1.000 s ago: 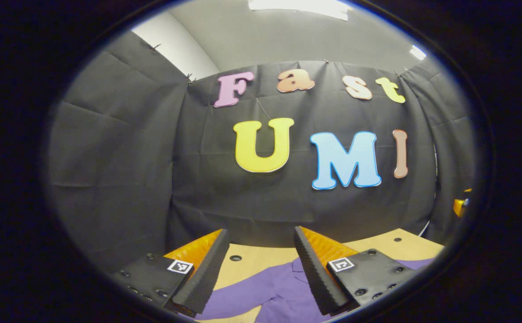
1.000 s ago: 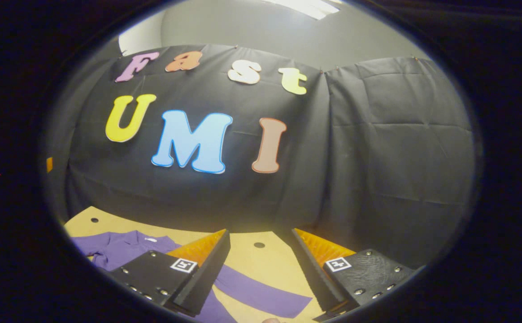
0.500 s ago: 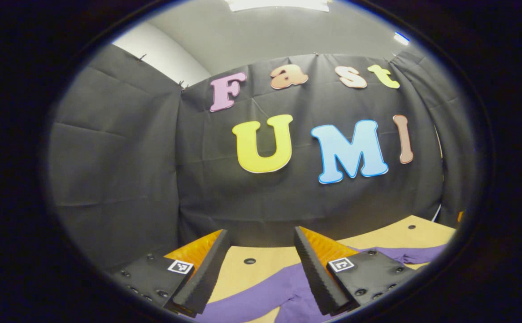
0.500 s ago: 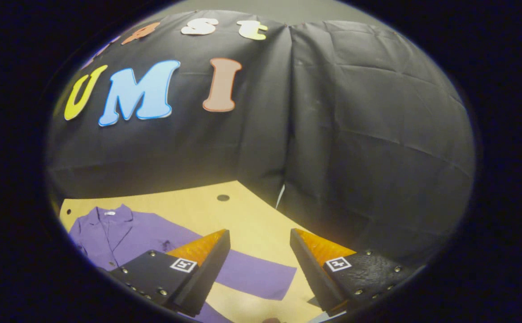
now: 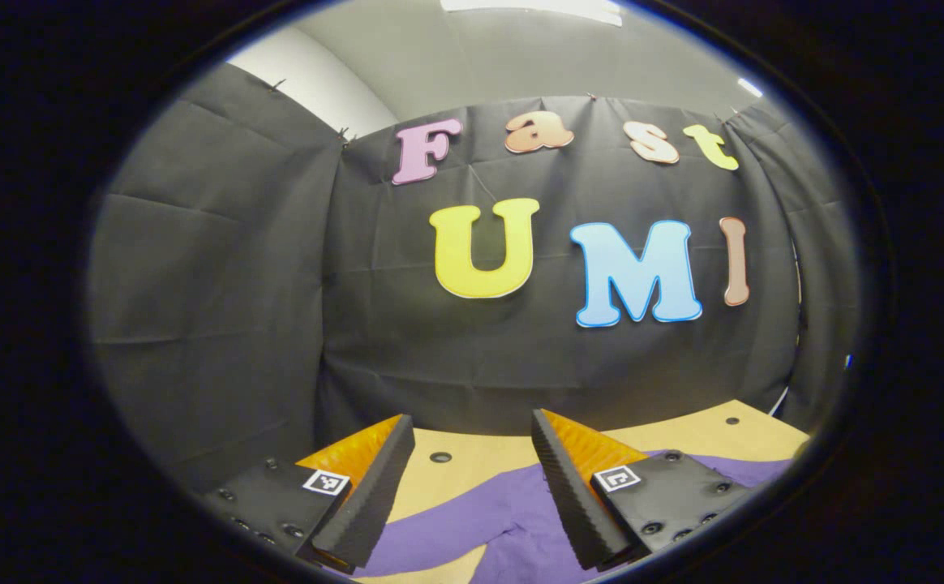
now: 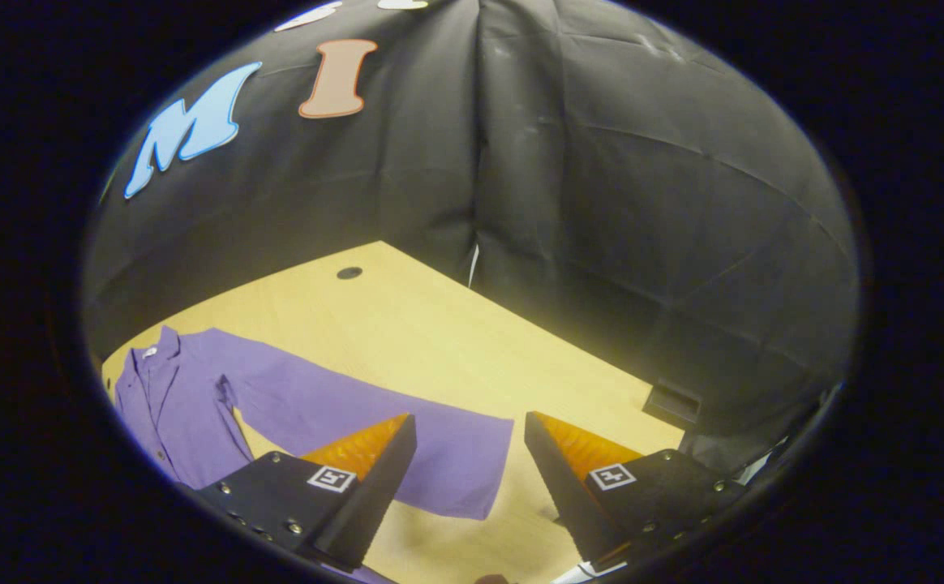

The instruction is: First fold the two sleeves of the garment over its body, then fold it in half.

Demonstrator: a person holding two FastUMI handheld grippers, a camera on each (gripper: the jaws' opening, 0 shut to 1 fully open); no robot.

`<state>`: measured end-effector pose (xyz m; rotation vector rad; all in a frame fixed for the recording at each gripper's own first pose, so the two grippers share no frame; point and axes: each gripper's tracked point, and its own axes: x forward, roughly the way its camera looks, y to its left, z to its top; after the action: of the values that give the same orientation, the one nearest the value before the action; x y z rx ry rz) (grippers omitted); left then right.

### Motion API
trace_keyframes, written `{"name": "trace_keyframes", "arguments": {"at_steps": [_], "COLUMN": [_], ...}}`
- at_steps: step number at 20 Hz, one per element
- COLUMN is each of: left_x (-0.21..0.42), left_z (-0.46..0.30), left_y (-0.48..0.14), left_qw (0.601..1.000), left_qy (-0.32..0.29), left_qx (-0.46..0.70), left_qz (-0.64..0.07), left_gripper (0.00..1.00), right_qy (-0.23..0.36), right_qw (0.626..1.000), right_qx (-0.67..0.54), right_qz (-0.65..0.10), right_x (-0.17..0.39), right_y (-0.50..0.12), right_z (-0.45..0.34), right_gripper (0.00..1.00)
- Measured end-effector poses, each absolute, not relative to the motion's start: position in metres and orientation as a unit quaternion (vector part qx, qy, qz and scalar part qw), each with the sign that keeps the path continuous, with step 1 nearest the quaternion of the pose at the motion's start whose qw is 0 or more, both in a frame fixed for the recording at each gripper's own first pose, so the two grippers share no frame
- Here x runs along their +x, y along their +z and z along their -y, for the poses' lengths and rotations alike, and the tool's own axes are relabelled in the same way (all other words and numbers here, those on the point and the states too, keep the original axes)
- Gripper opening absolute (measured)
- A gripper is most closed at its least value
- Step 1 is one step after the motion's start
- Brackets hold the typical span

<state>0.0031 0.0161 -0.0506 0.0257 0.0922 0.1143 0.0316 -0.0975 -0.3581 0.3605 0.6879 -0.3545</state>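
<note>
Right gripper [image 6: 469,487] hovered wide open, empty, over sleeve [image 6: 375,422] cuff (likely lining up grab); left gripper [image 5: 472,495] open, empty, above garment [image 5: 512,519].

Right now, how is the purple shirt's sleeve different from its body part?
The sleeve stretches out long and narrow across the table; the shirt body is wider.
The body has a collar and a button front; the sleeve is plain and ends in a straight cuff.
Both are purple and lie flat, not yet folded.
</note>
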Motion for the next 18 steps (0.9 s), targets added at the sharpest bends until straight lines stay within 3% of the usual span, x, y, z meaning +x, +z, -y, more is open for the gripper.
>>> {"name": "trace_keyframes", "arguments": {"at_steps": [14,18], "left_x": [-0.032,-0.039], "left_z": [-0.057,-0.065], "left_y": [-0.052,-0.05], "left_qw": [0.991,0.99], "left_qy": [0.124,0.133], "left_qx": [0.006,0.003], "left_qz": [-0.054,-0.051], "left_gripper": [0.93,0.93], "right_qy": [-0.164,-0.16], "right_qw": [0.875,0.872], "right_qx": [0.201,0.22], "right_qz": [-0.409,-0.406], "right_x": [0.038,0.039], "right_y": [-0.431,-0.433], "right_z": [0.082,0.076], "right_gripper": [0.89,0.94]}}
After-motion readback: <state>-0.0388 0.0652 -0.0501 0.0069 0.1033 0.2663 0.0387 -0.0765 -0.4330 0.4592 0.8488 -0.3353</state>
